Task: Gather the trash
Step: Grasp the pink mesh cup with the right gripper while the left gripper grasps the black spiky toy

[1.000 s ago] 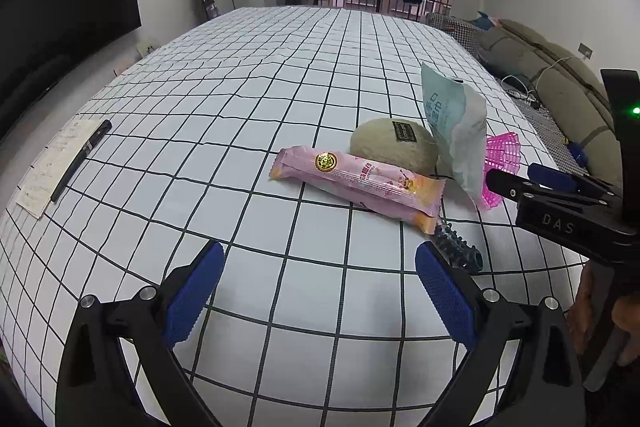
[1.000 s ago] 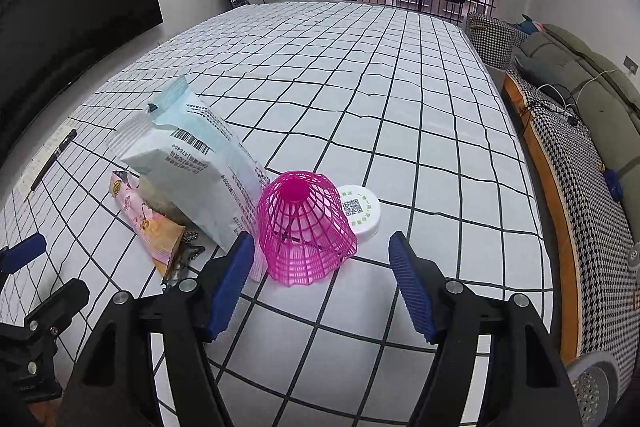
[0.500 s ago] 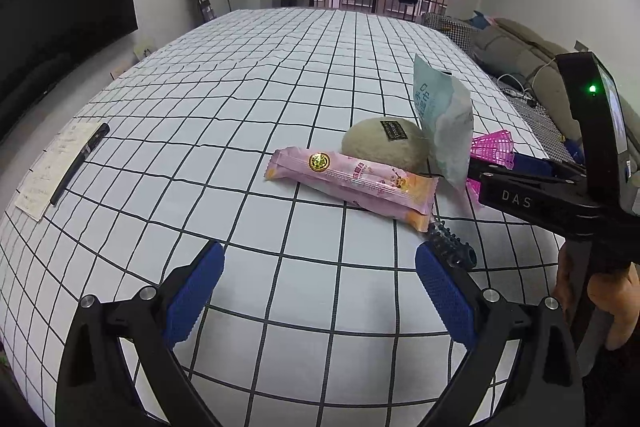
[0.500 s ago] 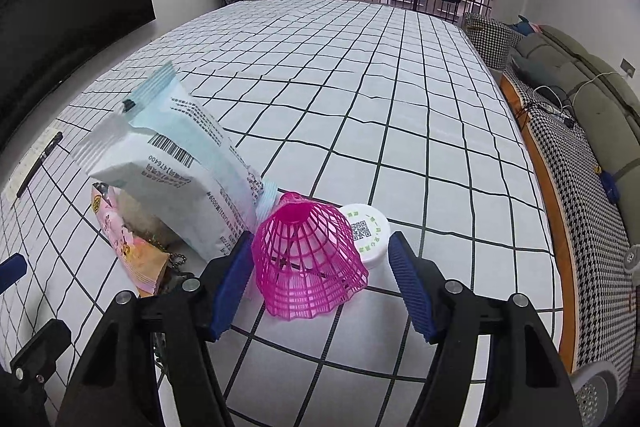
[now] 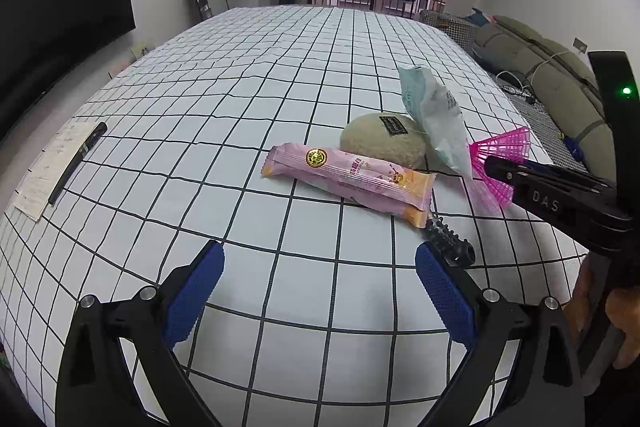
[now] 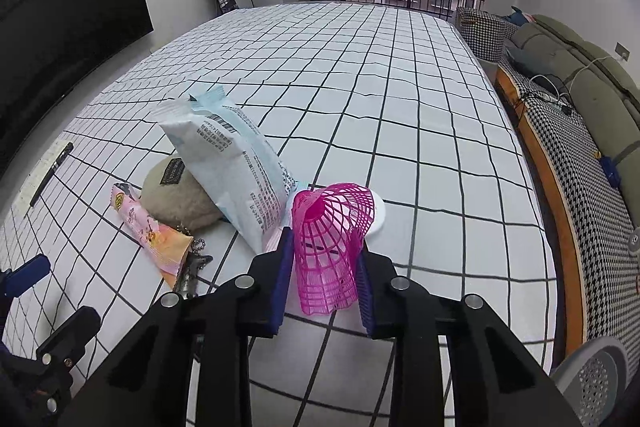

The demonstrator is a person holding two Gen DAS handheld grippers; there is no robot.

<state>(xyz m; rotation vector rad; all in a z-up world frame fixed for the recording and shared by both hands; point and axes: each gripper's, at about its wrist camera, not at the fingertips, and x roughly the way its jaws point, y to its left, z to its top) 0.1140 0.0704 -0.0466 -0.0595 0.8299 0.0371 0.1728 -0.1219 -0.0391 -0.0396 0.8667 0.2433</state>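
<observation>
While spread under everything, checked white cloth (image 5: 248, 99) covering the wide table, black grid lines running off toward the barred window

Next in size, pale blue-and-white pouch (image 6: 232, 171) propped at a slant, sealed top edge up and toward the far left in the right wrist view, lower end down beside the right tongs; leaning over a beige fuzzy round pouch (image 5: 384, 143) with a small black label

In front of that, long pink snack wrapper (image 5: 352, 179) lying flat, long axis slanting from far left to near right in the left wrist view, orange end nearest the black knobbed piece (image 5: 448, 241) on a bead chain

Gripped between the blue pads of the right gripper (image 6: 324, 267): pink mesh cone (image 6: 332, 243), squeezed out of round, narrow closed end up and away from the camera, wide open rim down toward it, long axis roughly along the fingers; jaws closing, drawn close together, pads pressing both sides of the mesh. Just behind the cone, white round lid (image 6: 378, 217), mostly hidden

Left gripper (image 5: 320, 291) low over bare cloth near the table's edge, blue pads spread wide, nothing between them

Far left on the cloth, black pen (image 5: 76, 163) lying on a paper slip (image 5: 44, 175), pointing away from the camera
</observation>
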